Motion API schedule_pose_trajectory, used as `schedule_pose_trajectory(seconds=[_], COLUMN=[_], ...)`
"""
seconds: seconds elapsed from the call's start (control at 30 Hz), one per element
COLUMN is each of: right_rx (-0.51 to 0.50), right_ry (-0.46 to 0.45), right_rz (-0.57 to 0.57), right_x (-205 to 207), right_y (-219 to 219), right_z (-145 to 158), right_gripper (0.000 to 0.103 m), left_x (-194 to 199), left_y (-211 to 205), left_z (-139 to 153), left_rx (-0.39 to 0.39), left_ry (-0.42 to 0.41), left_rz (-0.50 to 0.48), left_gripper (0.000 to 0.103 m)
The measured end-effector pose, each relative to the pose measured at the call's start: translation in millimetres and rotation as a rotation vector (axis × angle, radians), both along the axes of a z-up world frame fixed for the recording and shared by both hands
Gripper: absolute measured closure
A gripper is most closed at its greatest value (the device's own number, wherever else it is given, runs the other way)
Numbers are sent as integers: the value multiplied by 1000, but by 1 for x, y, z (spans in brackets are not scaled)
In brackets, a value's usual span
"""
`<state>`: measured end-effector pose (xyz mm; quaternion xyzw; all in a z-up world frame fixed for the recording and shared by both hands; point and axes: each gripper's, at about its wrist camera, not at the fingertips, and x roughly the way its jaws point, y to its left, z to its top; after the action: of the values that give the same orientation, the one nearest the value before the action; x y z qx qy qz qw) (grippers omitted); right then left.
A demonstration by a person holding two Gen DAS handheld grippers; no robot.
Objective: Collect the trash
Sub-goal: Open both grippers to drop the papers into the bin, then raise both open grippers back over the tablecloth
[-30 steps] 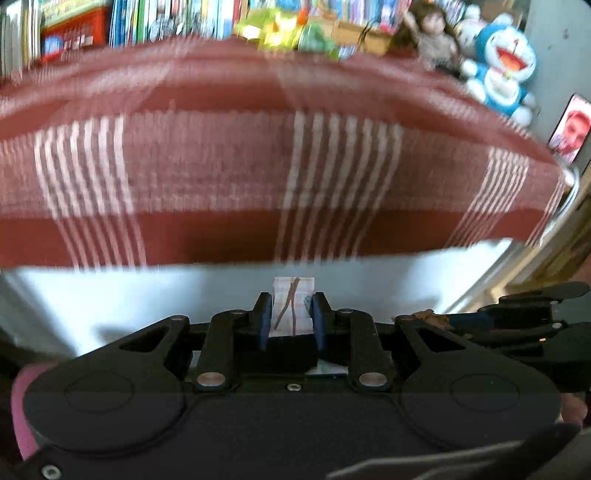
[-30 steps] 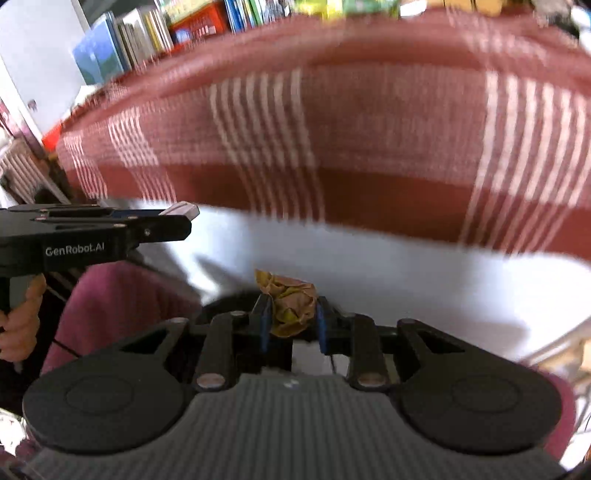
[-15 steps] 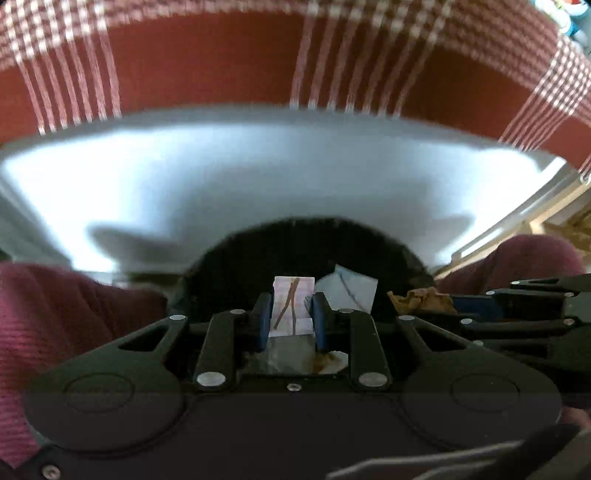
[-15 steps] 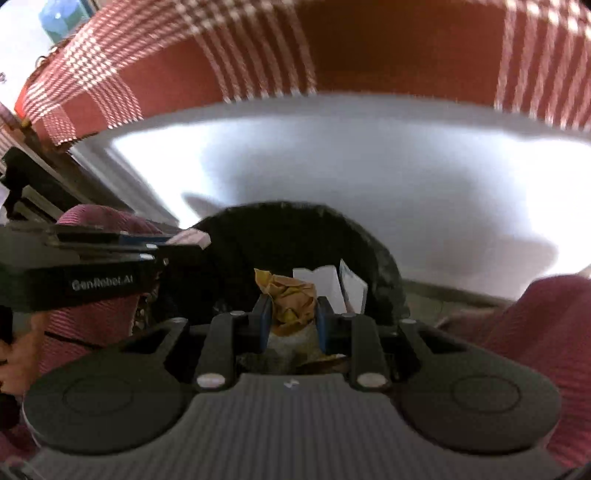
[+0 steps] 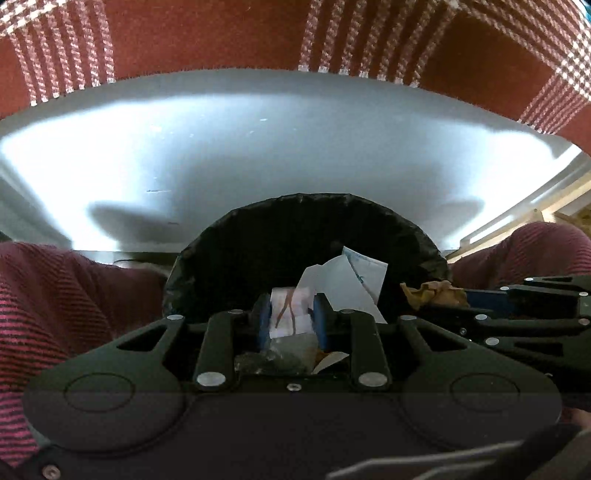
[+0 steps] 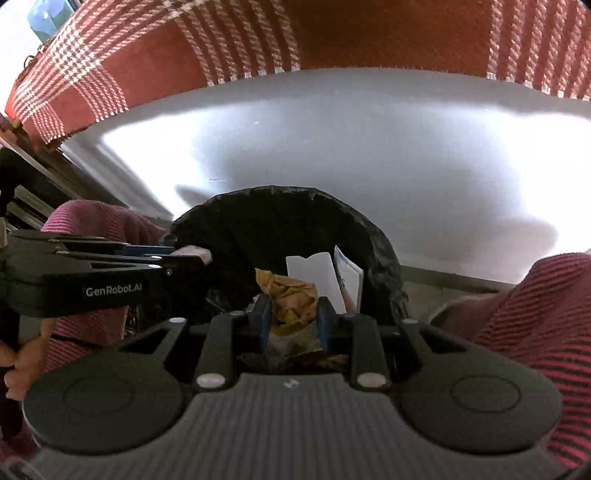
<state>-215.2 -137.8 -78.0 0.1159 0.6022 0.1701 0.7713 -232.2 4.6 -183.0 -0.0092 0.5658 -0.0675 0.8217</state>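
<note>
Pointing steeply down: both grippers aim into a black-lined bin [image 5: 306,236] that stands on the floor between a person's knees in red-and-black striped trousers [image 5: 55,302].
Left gripper [image 5: 290,314]: jaws a little way apart, and they have just been opening slightly; a small white paper scrap [image 5: 289,312] with brown streaks sits between the blue pads, which seem to touch its sides.
Scrap's direction: it stands upright between the pads, long axis running along the fingers, toward the bin's mouth.
Right gripper [image 6: 291,314]: jaws slightly apart, and they too have just been opening; a crumpled brown-yellow wrapper [image 6: 290,295] fills the gap, pressed by both pads.
Wrapper's direction: a bunched wad with no clear long axis, bulging forward past the fingertips over the bin.
Already in the bin: folded white papers [image 5: 347,280], leaning against the far right wall.
Only in the left view: the right gripper's tip entering from the right edge with the wrapper.
Only in the right view: the left gripper seen side-on with its printed brand name, and the hand [image 6: 18,365] gripping its handle.
Beyond the bin: a pale tabletop edge [image 6: 369,147], then red checked cloth [image 6: 369,33].
</note>
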Motion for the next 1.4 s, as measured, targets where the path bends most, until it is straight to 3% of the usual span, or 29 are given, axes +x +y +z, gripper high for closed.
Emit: schedule_pose_trajectory(seconds=[0.17, 0.23, 0.27, 0.3, 0.6, 0.9, 1.1, 1.4], right_rx=[0, -1, -2, -1, -6, -11, 26, 33], right_ry=[-5, -5, -4, -5, -21, -61, -142, -394], right_rz=[1, 0, -2, -2, -10, -18, -48, -79], right_x=[0, 0, 0, 0, 0, 2, 8, 32], right_y=[0, 0, 0, 0, -4, -9, -19, -46], right_z=[0, 0, 0, 1, 5, 19, 53, 142], right_gripper=[69, 64, 52, 48, 39, 29, 22, 18], left_x=[0, 0, 0, 0, 2, 2, 1, 16], left_y=[1, 1, 1, 2, 7, 8, 9, 11], left_z=[1, 2, 2, 2, 8, 29, 65, 158], left_rx=[-1, 2, 4, 7, 11, 8, -16, -80], left_ry=[4, 6, 8, 9, 8, -30, -113, -394], left_rz=[0, 5, 9, 14, 49, 56, 40, -62], left_gripper=[70, 62, 54, 51, 25, 21, 21, 15])
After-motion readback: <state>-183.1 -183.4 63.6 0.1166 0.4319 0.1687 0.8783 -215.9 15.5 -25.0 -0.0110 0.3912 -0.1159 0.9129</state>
